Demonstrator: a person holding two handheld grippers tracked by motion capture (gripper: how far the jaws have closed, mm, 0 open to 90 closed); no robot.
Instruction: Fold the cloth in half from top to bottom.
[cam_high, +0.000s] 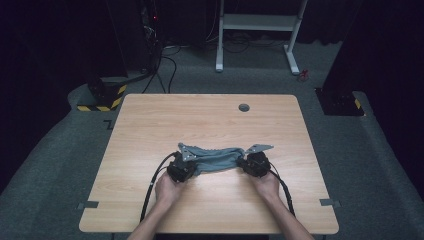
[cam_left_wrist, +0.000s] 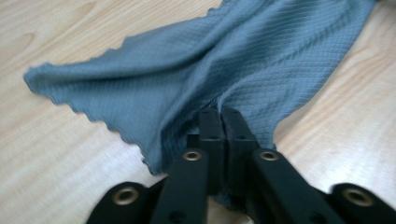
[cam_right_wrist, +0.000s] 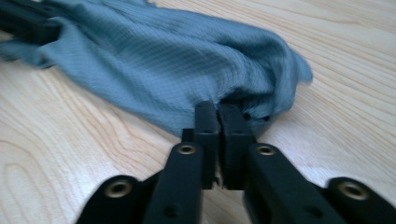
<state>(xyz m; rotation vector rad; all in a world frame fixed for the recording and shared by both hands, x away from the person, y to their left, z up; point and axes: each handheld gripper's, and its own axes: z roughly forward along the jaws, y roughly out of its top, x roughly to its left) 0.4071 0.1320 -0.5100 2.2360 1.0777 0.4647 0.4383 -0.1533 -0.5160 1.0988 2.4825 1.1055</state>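
Note:
A blue-grey cloth (cam_high: 216, 158) lies bunched across the middle of the wooden table (cam_high: 210, 120), stretched between my two grippers. My left gripper (cam_high: 186, 164) is shut on the cloth's left end; in the left gripper view its jaws (cam_left_wrist: 220, 114) pinch the waffle-textured cloth (cam_left_wrist: 210, 65). At the right end, my right gripper (cam_high: 251, 162) is shut on the cloth too, and in the right gripper view its tips (cam_right_wrist: 218, 109) bite a fold of the cloth (cam_right_wrist: 163, 60). Both hands hold the grippers low over the table.
A round cable hole (cam_high: 244, 107) sits in the table's far side. Black cables (cam_high: 152, 185) trail from the grippers toward the near edge. Bare wood surrounds the cloth. On the floor beyond stand a white frame (cam_high: 257, 30) and dark equipment.

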